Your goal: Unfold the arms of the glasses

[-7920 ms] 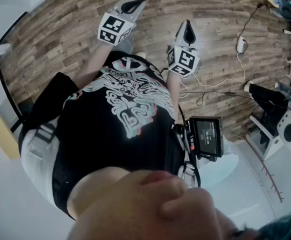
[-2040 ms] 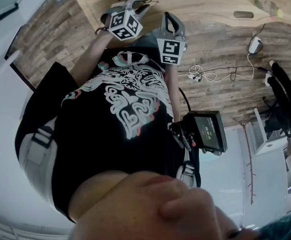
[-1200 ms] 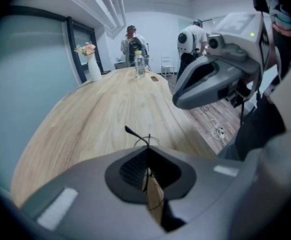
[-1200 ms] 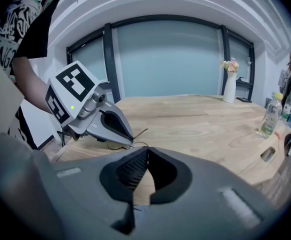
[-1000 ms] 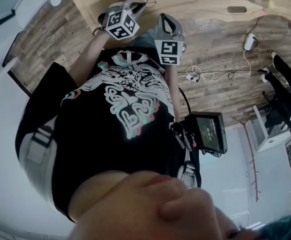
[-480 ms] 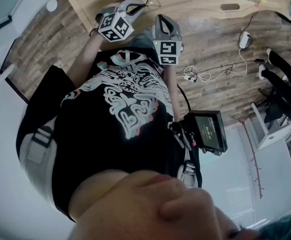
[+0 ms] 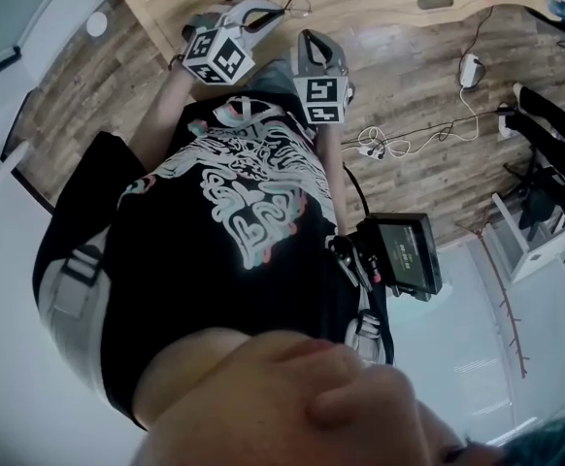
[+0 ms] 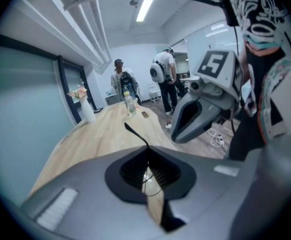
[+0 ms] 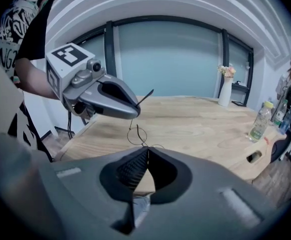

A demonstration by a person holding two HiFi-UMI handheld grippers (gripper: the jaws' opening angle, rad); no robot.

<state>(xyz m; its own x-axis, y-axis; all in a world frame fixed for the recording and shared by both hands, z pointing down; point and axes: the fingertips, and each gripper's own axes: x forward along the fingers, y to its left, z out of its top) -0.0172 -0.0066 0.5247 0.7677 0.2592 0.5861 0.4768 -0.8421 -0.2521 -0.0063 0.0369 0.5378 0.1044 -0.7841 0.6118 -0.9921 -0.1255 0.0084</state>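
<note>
The glasses point(image 9: 134, 134) are a thin dark wire frame held in the air over the near edge of a wooden table point(image 9: 195, 119). My left gripper point(image 9: 134, 113) is shut on them, and one straight arm point(image 8: 135, 134) sticks up past its tips. My right gripper point(image 9: 146, 151) is also shut, and the wire of the frame runs into its tips from just below the left gripper. In the head view the left gripper point(image 7: 268, 10) and the right gripper point(image 7: 305, 37) sit close together at the table's edge, with the glasses point(image 7: 292, 8) as a faint loop between them.
On the table stand a white vase with flowers point(image 9: 226, 91), a plastic bottle point(image 9: 259, 120) and a small dark flat object point(image 9: 254, 157). People point(image 8: 165, 79) stand past the far end. Cables point(image 7: 389, 144) lie on the wood floor to my right.
Since 7.9 s ago I have gone from the open floor to the table, and the glasses now hang between the grippers. Over the last second the grippers have hardly moved.
</note>
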